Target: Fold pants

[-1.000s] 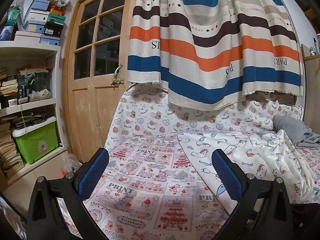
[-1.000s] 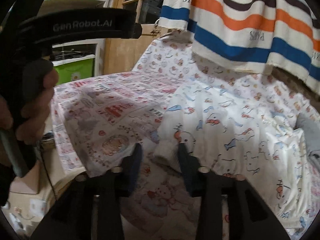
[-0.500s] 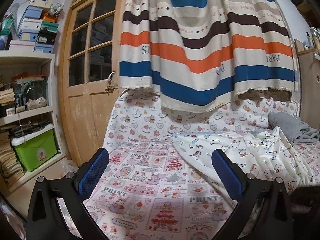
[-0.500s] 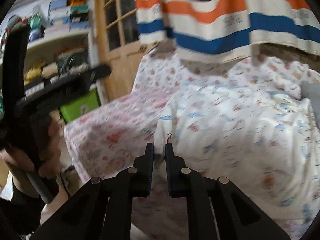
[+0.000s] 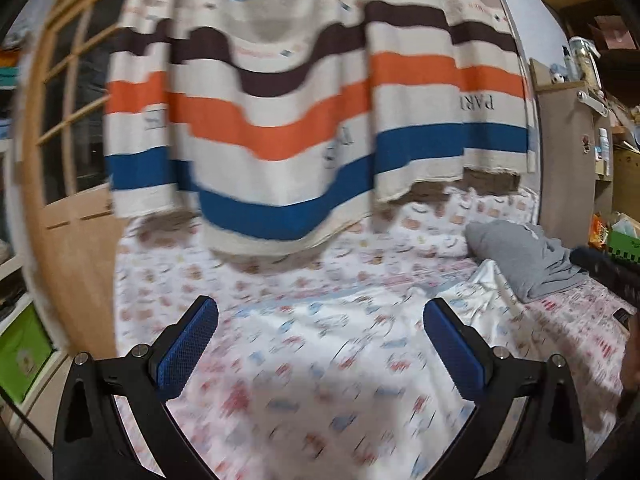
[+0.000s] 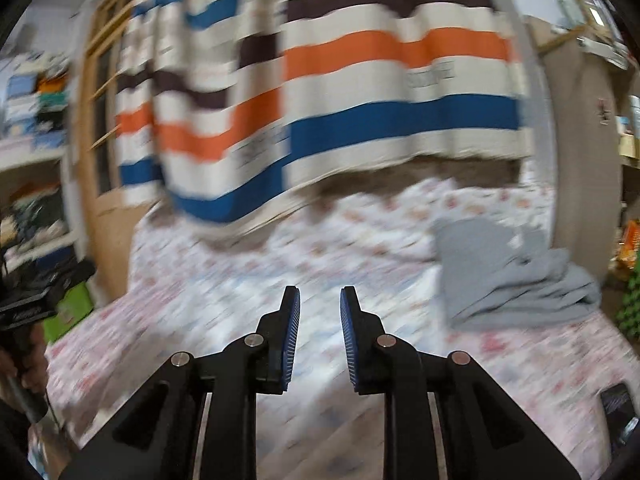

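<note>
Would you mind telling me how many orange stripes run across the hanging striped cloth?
1. A single wavy orange stripe crosses the striped cloth hanging above the bed, between the brown band and the lower blue one. The cloth's top is cut off, so more may be hidden.

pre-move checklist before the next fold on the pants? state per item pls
1. Left claw empty, jaws wide: ok.
2. Right claw free of cloth: ok. Jaws have just been opening, a narrow gap with nothing between them.
3. Pants lying on the bed sheet: ok, but the pictures are too blurred to trace their edges.
4. Fold line and hem position: cannot tell, motion blur.
5. Grey garment lying beside the pants at the right: ok; whether they touch, cannot tell.
6. Striped curtain hanging clear above the bed: ok.
</note>
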The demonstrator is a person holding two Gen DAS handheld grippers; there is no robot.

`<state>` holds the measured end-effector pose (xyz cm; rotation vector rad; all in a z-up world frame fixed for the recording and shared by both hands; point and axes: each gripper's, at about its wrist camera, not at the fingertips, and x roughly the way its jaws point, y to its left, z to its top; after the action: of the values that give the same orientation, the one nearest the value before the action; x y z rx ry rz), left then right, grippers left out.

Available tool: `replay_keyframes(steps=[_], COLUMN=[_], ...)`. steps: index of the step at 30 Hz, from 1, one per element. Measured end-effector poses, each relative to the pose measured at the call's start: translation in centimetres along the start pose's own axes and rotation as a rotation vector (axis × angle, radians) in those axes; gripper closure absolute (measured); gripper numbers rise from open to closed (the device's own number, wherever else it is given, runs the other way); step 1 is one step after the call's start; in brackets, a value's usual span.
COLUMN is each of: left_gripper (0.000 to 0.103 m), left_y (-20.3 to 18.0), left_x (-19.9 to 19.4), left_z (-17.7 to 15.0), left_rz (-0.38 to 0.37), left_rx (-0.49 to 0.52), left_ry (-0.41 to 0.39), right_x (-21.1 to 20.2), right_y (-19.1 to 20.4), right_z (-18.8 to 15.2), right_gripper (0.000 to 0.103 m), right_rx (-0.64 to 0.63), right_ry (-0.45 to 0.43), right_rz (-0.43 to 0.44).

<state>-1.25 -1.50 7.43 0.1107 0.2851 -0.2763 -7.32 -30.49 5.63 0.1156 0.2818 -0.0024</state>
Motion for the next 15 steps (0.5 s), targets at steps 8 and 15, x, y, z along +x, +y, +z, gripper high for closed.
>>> replay_keyframes(steps=[8, 15], left_gripper=[0.013, 0.021], left_y=[-5.2, -8.6], left_x=[10.5, 21.3], left_z=[5.6, 5.6], left_rz=[-0.118, -0.223], left_rx=[0.029, -0.037], left_ry=[0.14, 0.364], right_x=[9.0, 16.4], right_y=[-7.3, -9.3], right_z=[7.8, 7.4], right_gripper=[0.082, 0.082], right_rx=[0.142, 0.086], right_ry=[0.039, 0.085], right_rz=[0.001, -0.059])
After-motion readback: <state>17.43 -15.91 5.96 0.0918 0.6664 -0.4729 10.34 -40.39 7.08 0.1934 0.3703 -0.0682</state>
